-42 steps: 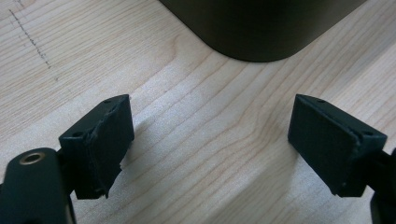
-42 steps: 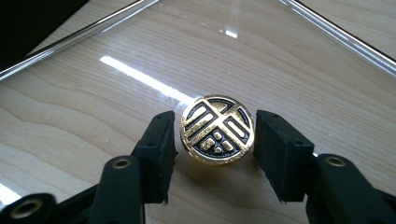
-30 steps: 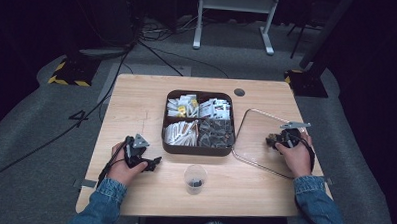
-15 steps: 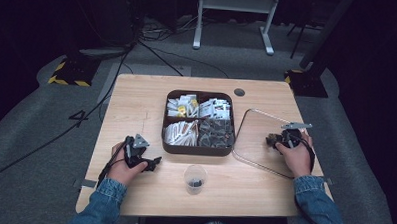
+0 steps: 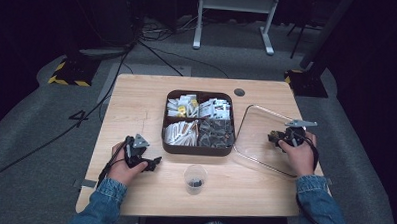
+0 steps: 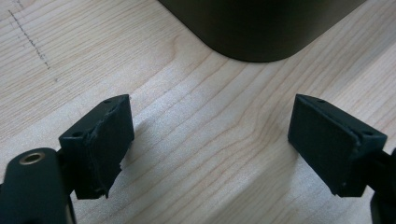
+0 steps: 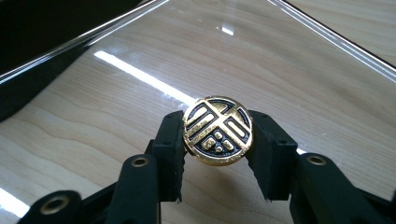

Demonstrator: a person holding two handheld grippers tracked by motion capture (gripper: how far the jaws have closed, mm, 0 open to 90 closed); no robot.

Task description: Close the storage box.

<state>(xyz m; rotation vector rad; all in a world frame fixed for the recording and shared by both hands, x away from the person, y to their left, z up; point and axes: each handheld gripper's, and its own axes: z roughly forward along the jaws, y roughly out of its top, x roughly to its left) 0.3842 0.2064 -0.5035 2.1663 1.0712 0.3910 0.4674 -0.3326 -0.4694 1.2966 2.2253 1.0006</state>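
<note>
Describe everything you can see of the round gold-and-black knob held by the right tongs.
The knob is a small round disc, gold-coloured and shiny like metal, its face cut with a raised gold pattern of bars and small blocks over black. It faces the camera, tilted slightly, clamped at its two side edges between the black pads of the right tongs. It hangs above the clear tray on the wooden table.

A round gold knob, its face patterned with black inlaid bars and small squares, sits clamped edge to edge between the jaws of the right gripper. Its face points up toward the camera. It is held over the clear lid lying on the wooden table.
</note>
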